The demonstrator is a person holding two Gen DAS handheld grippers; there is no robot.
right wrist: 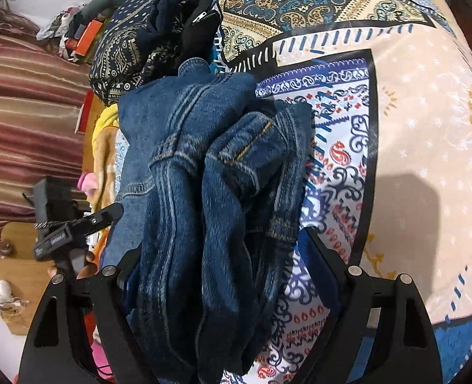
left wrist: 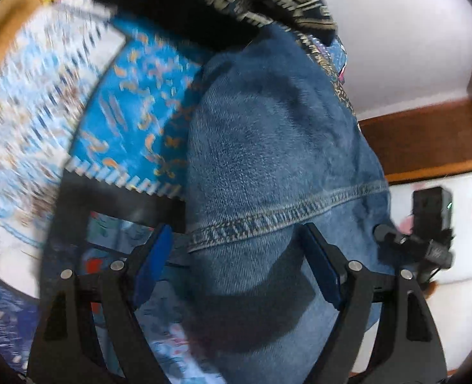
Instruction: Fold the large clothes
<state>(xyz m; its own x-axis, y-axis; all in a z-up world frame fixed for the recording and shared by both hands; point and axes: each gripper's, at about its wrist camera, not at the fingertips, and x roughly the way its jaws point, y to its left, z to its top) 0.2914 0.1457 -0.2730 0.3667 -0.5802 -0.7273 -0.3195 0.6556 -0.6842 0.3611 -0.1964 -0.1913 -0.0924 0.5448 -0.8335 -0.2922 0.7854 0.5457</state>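
A pair of blue denim jeans [left wrist: 268,147] hangs in front of my left gripper [left wrist: 236,249], whose blue pads stand wide apart with the hemmed denim between them. In the right wrist view the same jeans [right wrist: 188,160] are bunched in folds between the fingers of my right gripper [right wrist: 216,256], which also stands open around the cloth. The jeans lie over a patterned bedsheet [right wrist: 412,128]. The left gripper [right wrist: 76,224] shows at the left of the right wrist view; the right gripper [left wrist: 428,240] shows at the right of the left wrist view.
A pile of dark patterned clothes [right wrist: 146,41] with a black zipped garment lies beyond the jeans. A striped maroon curtain [right wrist: 28,112] hangs at the left. A wooden bed frame [left wrist: 428,137] and white wall are at the right in the left wrist view.
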